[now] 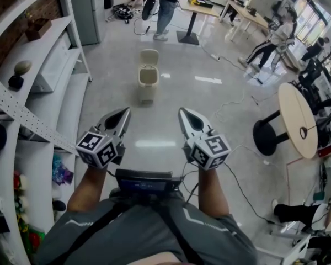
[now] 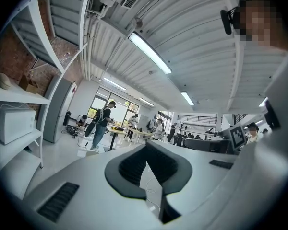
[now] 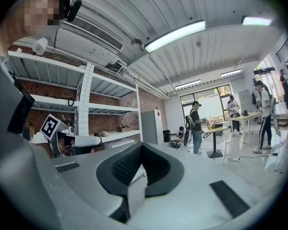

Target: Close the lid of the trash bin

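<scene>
A small beige trash bin (image 1: 147, 77) stands on the grey floor ahead of me in the head view, with its lid (image 1: 149, 56) tipped up and open. Both grippers are held low in front of the person's body, well short of the bin and pointing toward it. My left gripper (image 1: 123, 114) is shut with nothing in it, and its jaw tips meet in the left gripper view (image 2: 146, 145). My right gripper (image 1: 184, 114) is also shut and empty, with its tips touching in the right gripper view (image 3: 141, 145). I cannot make out the bin in either gripper view.
White shelving (image 1: 49, 65) with boxes and small items runs along the left. A round table (image 1: 297, 120) on a black base stands at the right, and cables (image 1: 231, 106) trail over the floor. Several people and desks (image 1: 209, 4) are at the far end, beside a grey cabinet (image 1: 88, 10).
</scene>
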The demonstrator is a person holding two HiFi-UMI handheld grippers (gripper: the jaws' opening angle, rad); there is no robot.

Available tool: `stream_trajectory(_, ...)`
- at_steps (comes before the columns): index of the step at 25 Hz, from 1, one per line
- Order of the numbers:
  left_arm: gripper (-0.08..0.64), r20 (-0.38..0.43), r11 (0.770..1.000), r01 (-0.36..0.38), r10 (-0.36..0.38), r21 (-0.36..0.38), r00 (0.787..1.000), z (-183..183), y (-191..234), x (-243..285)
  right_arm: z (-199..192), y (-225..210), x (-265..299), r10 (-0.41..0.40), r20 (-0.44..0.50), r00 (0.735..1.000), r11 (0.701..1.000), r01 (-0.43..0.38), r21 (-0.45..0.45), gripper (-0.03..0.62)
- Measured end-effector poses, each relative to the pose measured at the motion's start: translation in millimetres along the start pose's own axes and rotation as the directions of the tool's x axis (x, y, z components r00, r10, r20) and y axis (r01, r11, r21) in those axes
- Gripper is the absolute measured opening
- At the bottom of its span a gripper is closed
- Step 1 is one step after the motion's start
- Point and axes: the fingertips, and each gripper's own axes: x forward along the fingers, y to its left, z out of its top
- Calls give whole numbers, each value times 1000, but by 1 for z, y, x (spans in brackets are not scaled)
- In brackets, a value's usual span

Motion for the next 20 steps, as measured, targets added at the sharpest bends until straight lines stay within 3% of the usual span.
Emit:
stream_trajectory(4,5,18,999,13,-12,-36,1000,9,0,-2,-1,-1,0,-26,-8,1000,1000,26,5,-8)
stream_trajectory(8,5,18,1000,27,-27,-13,999,16,11,-5,-7,6,14,-21,-7,1000,999,21,31,-6)
stream_trajectory(20,5,-1,999,22,-23,-37,1000,11,37,-8,-9,16,30,-31,-14,999,999,32,43,-6)
